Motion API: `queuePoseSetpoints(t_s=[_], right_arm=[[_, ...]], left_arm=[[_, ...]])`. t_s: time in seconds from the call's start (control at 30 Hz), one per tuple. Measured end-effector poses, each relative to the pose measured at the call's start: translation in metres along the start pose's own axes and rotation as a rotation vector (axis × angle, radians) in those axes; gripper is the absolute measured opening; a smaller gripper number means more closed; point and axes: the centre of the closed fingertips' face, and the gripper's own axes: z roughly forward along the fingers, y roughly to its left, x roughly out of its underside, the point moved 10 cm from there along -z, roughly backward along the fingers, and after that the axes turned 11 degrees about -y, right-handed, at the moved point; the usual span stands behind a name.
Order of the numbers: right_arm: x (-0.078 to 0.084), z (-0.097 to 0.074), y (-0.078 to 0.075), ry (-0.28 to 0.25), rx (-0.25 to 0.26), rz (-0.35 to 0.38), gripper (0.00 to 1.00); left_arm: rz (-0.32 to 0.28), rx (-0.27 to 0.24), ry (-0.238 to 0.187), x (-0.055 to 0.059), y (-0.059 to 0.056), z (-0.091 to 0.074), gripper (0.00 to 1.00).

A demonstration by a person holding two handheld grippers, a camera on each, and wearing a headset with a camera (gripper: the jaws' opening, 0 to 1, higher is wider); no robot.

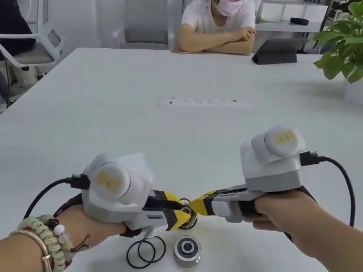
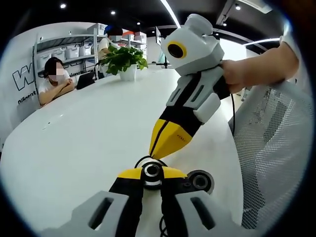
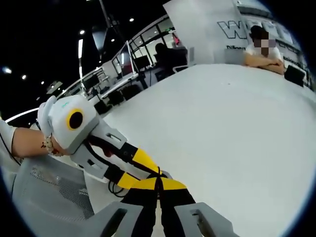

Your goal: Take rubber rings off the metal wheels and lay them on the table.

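Close to the near edge of the white table [image 1: 113, 113], the two grippers meet tip to tip. The left gripper [image 1: 182, 215] has its yellow jaws closed on a metal wheel [image 2: 152, 171]. The right gripper [image 2: 159, 149] comes from the opposite side with its jaws pressed together. Its tips reach a thin black ring [image 2: 140, 161] at the rim of that wheel, but I cannot tell whether the ring is caught between them. Two loose rubber rings [image 1: 146, 251] lie flat and overlapping on the table below the left gripper. A second wheel [image 1: 187, 251] lies just beside them, on their right.

Beyond the grippers, open white surface runs up to a power strip [image 1: 204, 102]. A seated person [image 1: 218, 28] leans on the far end, and a plant [image 1: 340, 51] stands at the right side.

The left gripper view shows the table edge passing near the second wheel, with a mesh chair [image 2: 266, 148] just beside that edge. The head view shows the loose rings. In the right gripper view the closed yellow tips of both grippers meet and cover what is between them.
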Motion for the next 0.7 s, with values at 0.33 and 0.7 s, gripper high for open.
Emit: queuePoseSetpoints(t_s=[0.33, 0.7], right_arm=[[0.001, 0.000, -0.002, 0.007, 0.015, 0.036, 0.00], [0.001, 0.000, -0.003, 0.011, 0.025, 0.040, 0.00]], left_arm=[[-0.030, 0.032, -0.024, -0.016, 0.005, -0.009, 0.12], [0.026, 0.064, -0.030, -0.042, 0.013, -0.026, 0.32]])
